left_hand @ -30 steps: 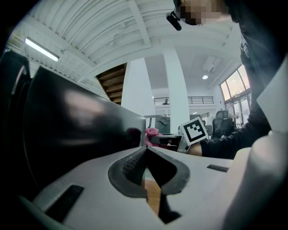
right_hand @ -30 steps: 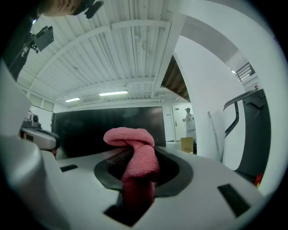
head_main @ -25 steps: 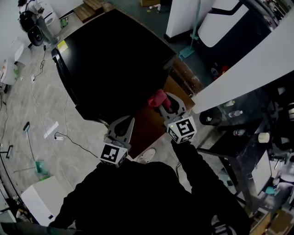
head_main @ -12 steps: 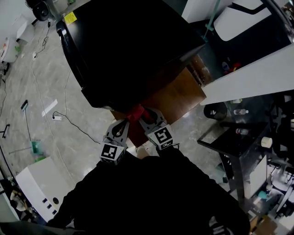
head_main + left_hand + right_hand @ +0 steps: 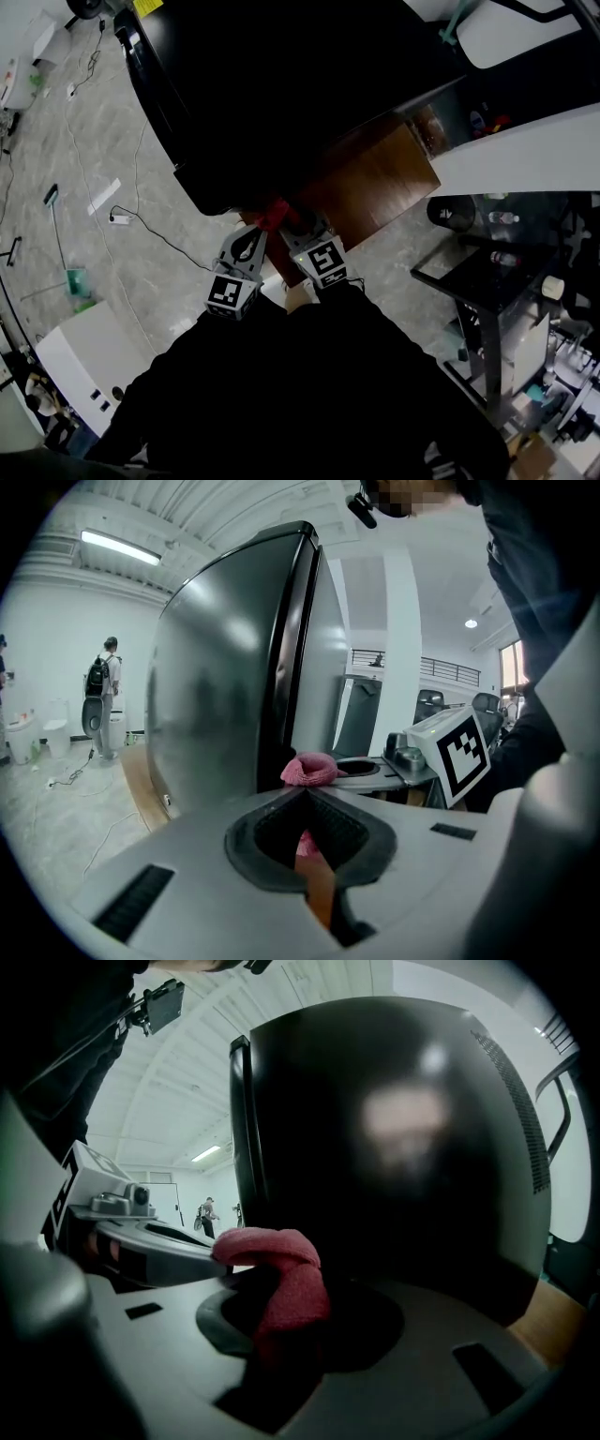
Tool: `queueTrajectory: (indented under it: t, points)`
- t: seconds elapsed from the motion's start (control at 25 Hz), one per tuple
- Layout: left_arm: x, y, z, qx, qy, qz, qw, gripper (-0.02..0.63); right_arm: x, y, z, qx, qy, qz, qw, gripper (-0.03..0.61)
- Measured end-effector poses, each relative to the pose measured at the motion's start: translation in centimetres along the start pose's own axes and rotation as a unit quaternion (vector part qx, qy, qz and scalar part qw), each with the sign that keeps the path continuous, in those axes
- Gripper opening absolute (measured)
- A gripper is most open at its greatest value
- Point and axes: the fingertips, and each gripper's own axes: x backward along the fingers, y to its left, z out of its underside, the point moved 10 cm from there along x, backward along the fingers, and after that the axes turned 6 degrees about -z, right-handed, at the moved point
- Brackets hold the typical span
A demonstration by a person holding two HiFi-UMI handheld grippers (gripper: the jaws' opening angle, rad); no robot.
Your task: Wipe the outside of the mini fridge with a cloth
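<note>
The left gripper (image 5: pixel 253 236) and the right gripper (image 5: pixel 289 225) sit side by side, close in front of the person's torso, their tips angled toward each other. The left's 2 jaws meet tip to tip. The right's 2 jaws pinch a red cloth (image 5: pixel 281 1283). Dark sleeves (image 5: pixel 370 328) run back from both.

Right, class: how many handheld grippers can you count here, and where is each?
2. The left gripper, jaws together, is at the near corner of the mini fridge; the right gripper, just beside it, clamps the red cloth. No others show.
</note>
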Motion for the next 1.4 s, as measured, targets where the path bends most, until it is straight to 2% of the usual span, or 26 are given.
queueTrajectory:
  t: [0.12,0.36,0.68,0.96,1.2,1.4]
  points:
    - [-0.7,0.0,-0.3,-0.003,0.0,0.012,0.9999,0.006,0.1,-0.6,-0.2,0.006,0.004,0.006,1.0,0.132]
    - [-2.9,-2.0,-1.1,-0.006,0.003,0.046,0.9989,0.006,1.9,-3.6,-0.4,0.014,0.003,0.044,0.999,0.132]
    - [-7.4,-5.2,-3.6,-0.02,-0.021,0.07,0.9971,0.006,5.2,-10.8,-0.6,0.009,-0.008,0.108,0.994,0.132]
    - [-10.6,-9.3,-6.1,-0.043,-0.035,0.101,0.9933,0.006,8.6,-18.0,0.0,-0.025,-0.006,0.152,0.988,0.132]
    - [-11.0,-12.1,-7.7,-0.054,-0.034,0.116,0.9912,0.006,11.7,-24.3,-0.6,-0.036,0.001,0.208,0.977,0.13]
    - [-8.9,-13.1,-9.4,-0.071,-0.052,0.11,0.99,0.006,14.9,-24.4,-2.6,-0.012,-0.009,0.211,0.977,0.13]
